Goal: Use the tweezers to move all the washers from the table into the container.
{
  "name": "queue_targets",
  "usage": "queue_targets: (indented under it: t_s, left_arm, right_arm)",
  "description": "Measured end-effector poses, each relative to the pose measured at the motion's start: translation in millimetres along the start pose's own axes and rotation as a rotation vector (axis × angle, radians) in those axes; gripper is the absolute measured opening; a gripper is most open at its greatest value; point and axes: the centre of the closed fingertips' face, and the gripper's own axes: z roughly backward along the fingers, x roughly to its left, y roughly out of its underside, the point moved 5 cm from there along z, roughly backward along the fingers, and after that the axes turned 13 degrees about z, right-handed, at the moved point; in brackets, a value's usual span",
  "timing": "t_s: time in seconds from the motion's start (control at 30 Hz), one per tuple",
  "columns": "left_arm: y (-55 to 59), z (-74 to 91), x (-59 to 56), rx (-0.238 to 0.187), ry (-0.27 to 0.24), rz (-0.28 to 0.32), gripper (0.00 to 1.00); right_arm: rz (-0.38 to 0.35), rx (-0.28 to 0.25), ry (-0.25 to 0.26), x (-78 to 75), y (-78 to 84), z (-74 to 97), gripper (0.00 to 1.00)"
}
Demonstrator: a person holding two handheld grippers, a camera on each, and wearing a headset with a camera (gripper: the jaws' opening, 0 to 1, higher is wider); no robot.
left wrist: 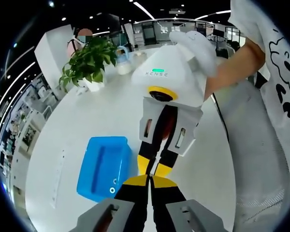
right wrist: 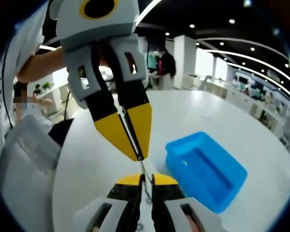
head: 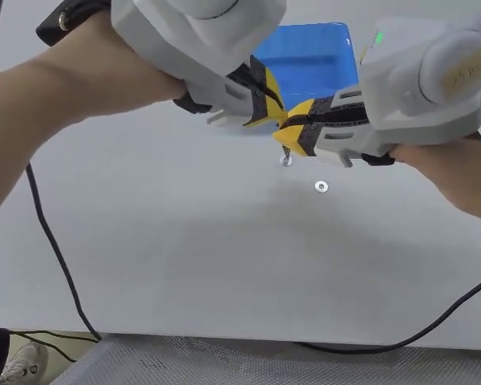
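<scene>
From above, the left tongs (head: 276, 120) and the right tongs (head: 289, 138) meet tip to tip over the pale tabletop (head: 184, 241), each held in a bare hand. The thin tweezers (head: 286, 154) hang down from the point where the yellow tips meet. The head view alone shows a washer (head: 321, 187). It lies flat on the tabletop just beside the tweezers' lower end, on the right tongs' side, apart from them and nearer the person. There is a small glint at the tweezers' tip, too small to tell what it is. The blue container (head: 309, 52) sits beyond both tongs, partly hidden behind them.

The right gripper view shows what the head view cannot. Its own jaws are narrow and pinch a sliver of metal, the tweezers, between the yellow tips. The left tongs reach in from above, jaws pressed together, and I cannot tell whether they also grip the tweezers. The container is off to the right of the tips here, its hollow open.

The left gripper view shows its own jaws closed, tip against the right tongs' tip, with the container to the left of the jaws. A potted plant (left wrist: 89, 60) stands farther off, beyond the container.
</scene>
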Motion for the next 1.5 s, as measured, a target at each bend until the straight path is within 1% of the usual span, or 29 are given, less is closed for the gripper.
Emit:
queue_targets:
  t_s: [0.23, 0.33, 0.4, 0.5, 0.53, 0.6, 0.67, 0.77, 0.97, 1.1, 1.17, 1.27, 1.5]
  left_arm:
    - [0.0, 1.8, -2.0, 0.008, -0.002, -0.014, 0.0]
    - [1.2, -0.8, -1.5, 0.012, -0.006, -0.02, 0.0]
    - [0.7, 0.2, -0.5, 0.015, -0.009, -0.02, 0.0]
    - [-0.1, 0.1, -0.1, 0.016, -0.005, -0.018, 0.0]
    - [-0.5, -0.3, 0.0, 0.016, -0.003, -0.025, 0.0]
    - [-1.7, -2.1, -1.1, 0.022, -0.003, -0.067, 0.0]
    - [-1.0, -5.6, -3.5, 0.03, -0.001, -0.074, 0.0]
    - [-0.6, -7.4, -4.9, 0.045, 0.005, -0.054, 0.0]
    - [0.6, -6.1, -2.9, 0.044, -0.002, -0.043, 0.0]
    - [-0.3, -3.5, -2.7, 0.05, -0.01, -0.03, 0.0]
    - [1.1, -4.8, -2.6, 0.055, -0.01, -0.032, 0.0]
    - [1.3, -4.6, -3.0, 0.051, -0.007, -0.03, 0.0]
    - [0.1, -6.0, -3.5, 0.047, -0.006, -0.037, 0.0]
  right_arm:
    - [0.004, -0.003, -0.001, 2.2, -2.1, 0.4, 0.03]
    - [0.002, -0.001, 0.0, 1.1, 0.0, -0.3, 0.03]
    - [-0.016, -0.011, 0.0, -0.3, 0.5, -0.7, 0.04]
    - [-0.022, -0.014, -0.004, -2.3, 1.5, -0.6, 0.04]
    - [-0.027, -0.016, -0.005, -2.6, 1.8, -0.1, 0.03]
    - [-0.023, -0.018, -0.007, -2.1, 1.9, 0.4, 0.03]
    - [-0.021, -0.015, -0.014, -0.9, 1.5, 0.8, 0.03]
    - [-0.009, -0.011, -0.016, 1.9, 0.6, 0.1, 0.03]
    - [-0.027, -0.018, -0.014, -1.0, 0.7, -0.6, 0.04]
    - [-0.02, -0.02, -0.015, 0.7, -2.8, -2.7, 0.04]
    - [-0.02, -0.017, -0.018, 0.5, -2.0, -4.2, 0.03]
    - [-0.023, -0.018, -0.019, 1.0, -1.8, -3.7, 0.03]
    - [-0.029, -0.019, -0.021, 0.3, -0.4, -1.9, 0.04]
